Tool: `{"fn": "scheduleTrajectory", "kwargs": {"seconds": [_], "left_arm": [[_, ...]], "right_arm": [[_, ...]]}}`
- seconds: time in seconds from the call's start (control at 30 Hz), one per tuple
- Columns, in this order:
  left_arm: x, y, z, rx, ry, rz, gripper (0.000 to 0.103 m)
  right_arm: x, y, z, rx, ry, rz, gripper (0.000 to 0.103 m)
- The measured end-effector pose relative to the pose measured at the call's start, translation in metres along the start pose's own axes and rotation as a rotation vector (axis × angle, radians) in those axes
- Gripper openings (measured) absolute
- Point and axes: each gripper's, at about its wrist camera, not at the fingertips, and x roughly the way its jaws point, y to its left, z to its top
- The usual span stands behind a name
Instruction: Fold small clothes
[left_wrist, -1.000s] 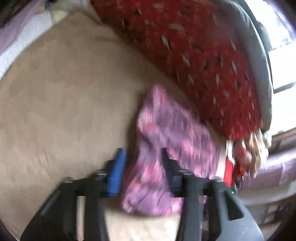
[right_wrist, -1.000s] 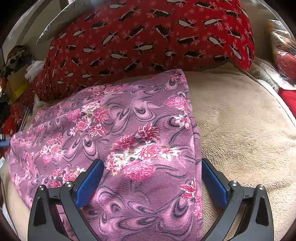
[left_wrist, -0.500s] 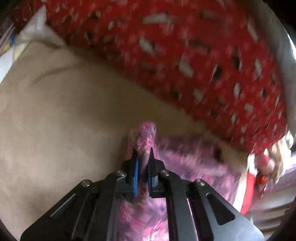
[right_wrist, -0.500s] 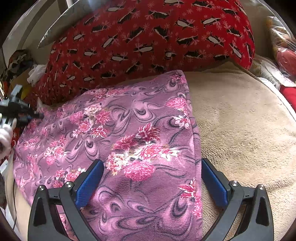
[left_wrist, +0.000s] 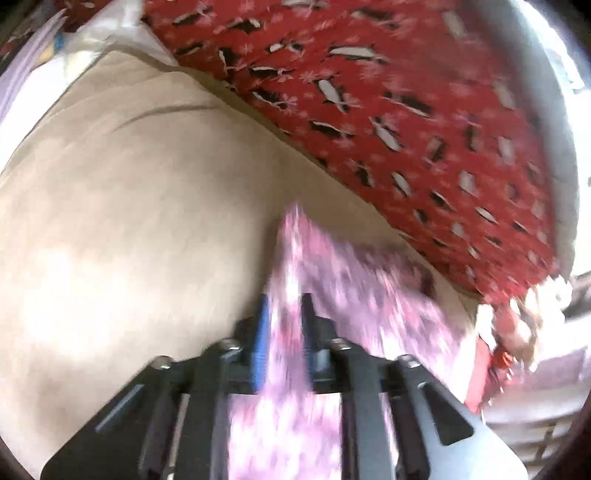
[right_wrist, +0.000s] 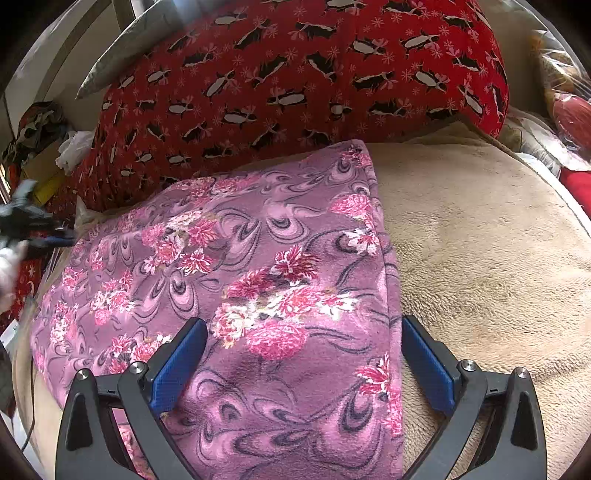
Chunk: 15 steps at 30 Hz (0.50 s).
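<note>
Between the jaws of the left gripper (left_wrist: 282, 317) runs a raised ridge of the purple floral garment (right_wrist: 236, 280), blurred in that view; the jaws have just been opening from a near-closed pinch and now stand a narrow gap apart, and whether the pads still press the cloth cannot be told. Beyond those jaws lie the beige blanket (left_wrist: 122, 206) and the red patterned cushion (left_wrist: 388, 103). Further right, the right gripper (right_wrist: 303, 363) holds nothing: its jaws stand wide, straddling the near right part of the garment without touching it. Ahead of these jaws the garment lies flat and smooth, its right edge straight and doubled. Assessment: at least one fold appears made; the left-side fold is in hand, and final folding remains.
</note>
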Motion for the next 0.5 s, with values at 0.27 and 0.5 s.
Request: {"fn": "scheduleTrajectory", "kwargs": {"seconds": [0.27,0.5], "left_arm": [[-0.004,0.049,-0.13,-0.235,0.082,-0.281,0.047],[0.007,0.047,-0.169,-0.346,0.104,-0.36,0.047]], "right_arm": [[0.001,0.002,0.0,-0.006,0.004,-0.01,0.103],[0.001,0.002,0.0,-0.006,0.004,-0.009,0.103]]}}
